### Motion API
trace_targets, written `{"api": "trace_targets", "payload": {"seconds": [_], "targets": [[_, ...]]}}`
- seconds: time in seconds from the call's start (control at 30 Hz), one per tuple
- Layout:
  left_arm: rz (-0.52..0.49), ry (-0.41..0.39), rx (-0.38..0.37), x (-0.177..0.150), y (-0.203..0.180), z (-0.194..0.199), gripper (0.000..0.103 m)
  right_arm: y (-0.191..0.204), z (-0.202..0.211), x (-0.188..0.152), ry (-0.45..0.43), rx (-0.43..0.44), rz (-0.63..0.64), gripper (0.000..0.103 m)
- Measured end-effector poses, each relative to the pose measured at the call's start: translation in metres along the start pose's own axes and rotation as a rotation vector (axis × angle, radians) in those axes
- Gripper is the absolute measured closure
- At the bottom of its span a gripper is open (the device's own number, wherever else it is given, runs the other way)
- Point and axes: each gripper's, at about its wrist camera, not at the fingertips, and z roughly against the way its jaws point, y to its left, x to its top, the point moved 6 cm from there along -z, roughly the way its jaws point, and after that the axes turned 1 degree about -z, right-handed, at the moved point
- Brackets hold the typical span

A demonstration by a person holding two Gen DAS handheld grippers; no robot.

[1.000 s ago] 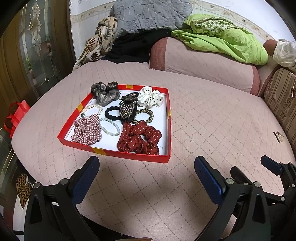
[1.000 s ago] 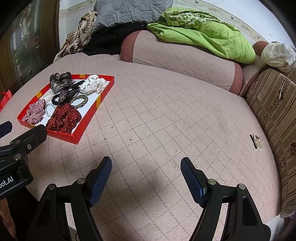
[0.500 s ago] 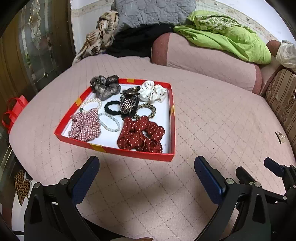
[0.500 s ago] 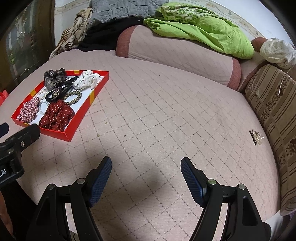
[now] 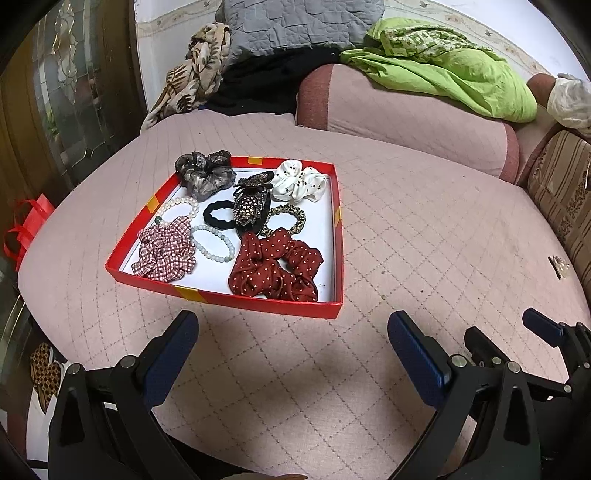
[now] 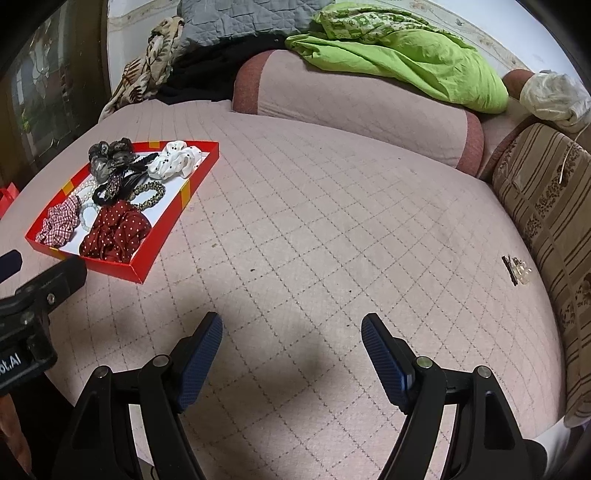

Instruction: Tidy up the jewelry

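A red tray (image 5: 258, 304) (image 6: 147, 254) lies on the pink quilted bed. It holds several scrunchies, among them a dark red dotted one (image 5: 275, 267), a plaid one (image 5: 166, 251) and a white one (image 5: 299, 181), plus a rhinestone hair clip (image 5: 251, 203) and a bead bracelet (image 5: 214, 243). A small clear hair clip (image 6: 517, 269) (image 5: 559, 266) lies alone on the bed near the right edge. My left gripper (image 5: 291, 354) is open and empty just in front of the tray. My right gripper (image 6: 291, 354) is open and empty over bare quilt.
A pink bolster (image 5: 402, 110) with a green blanket (image 5: 443, 66) lies at the back, beside grey and patterned pillows (image 5: 295, 26). A striped cushion (image 6: 546, 206) borders the right side. A red bag (image 5: 26, 229) sits off the bed's left edge.
Both grippers have moved forward and a little left; the tray looks closer in the left wrist view. Nothing was grasped, and the jaws stayed open.
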Motion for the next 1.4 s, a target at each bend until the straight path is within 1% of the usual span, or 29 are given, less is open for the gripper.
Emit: {"api": "trace_targets", "payload": {"seconds": [0.37,1.4], "targets": [[0.009,0.021,-0.007,-0.001,0.004,-0.006,0.001,0.012,-0.002,-0.002,0.004,-0.004,0.041,0.021],[0.018,0.058,-0.028,-0.006,0.001,-0.018,0.001,0.018,-0.005,-0.002,0.005,0.008,0.057,0.020]]}}
